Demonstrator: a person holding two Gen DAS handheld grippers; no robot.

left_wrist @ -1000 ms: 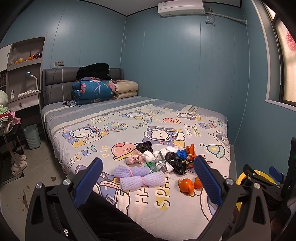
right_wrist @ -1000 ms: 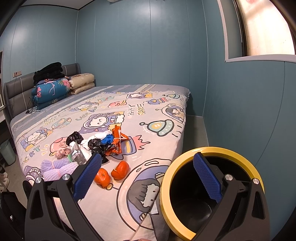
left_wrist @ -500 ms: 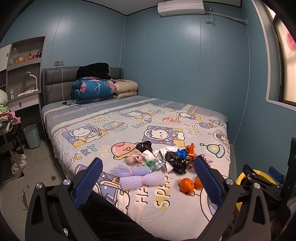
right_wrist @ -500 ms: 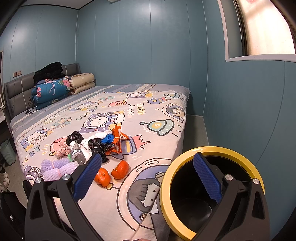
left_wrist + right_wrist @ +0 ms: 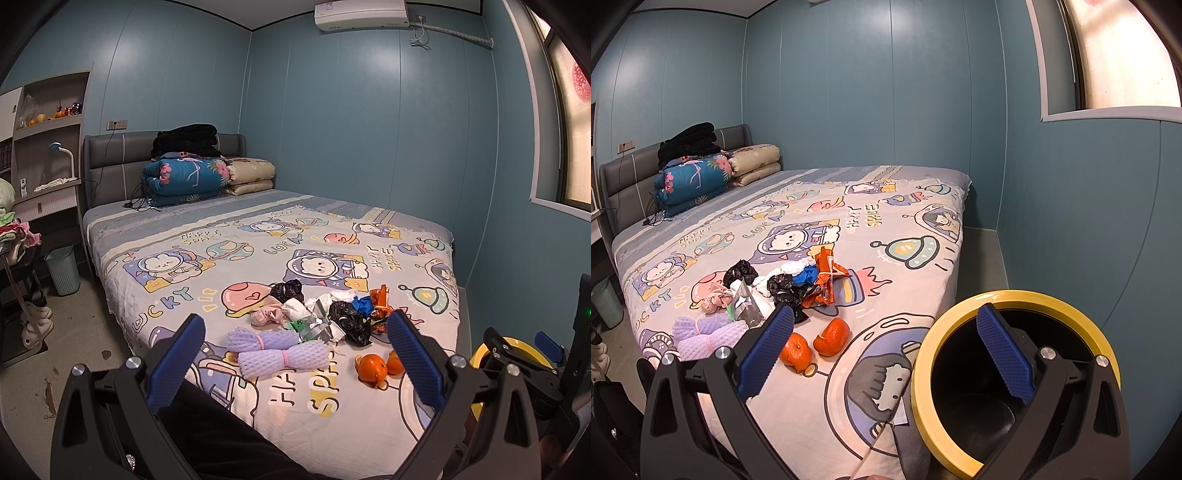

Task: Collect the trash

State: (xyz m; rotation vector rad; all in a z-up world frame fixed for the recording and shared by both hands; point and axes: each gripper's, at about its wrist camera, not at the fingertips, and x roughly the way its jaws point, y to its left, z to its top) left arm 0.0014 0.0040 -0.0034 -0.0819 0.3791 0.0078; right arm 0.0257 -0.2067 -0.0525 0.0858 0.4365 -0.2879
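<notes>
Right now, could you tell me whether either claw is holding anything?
Nothing is held: the left claw and right claw are both open, apart from the trash.

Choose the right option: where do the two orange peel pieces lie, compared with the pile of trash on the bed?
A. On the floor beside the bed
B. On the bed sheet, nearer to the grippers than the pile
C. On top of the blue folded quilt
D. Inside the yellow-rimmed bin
B: the orange peel pieces rest on the bed sheet, apart from the pile of trash and closer to the camera, not in the yellow-rimmed bin.
</notes>
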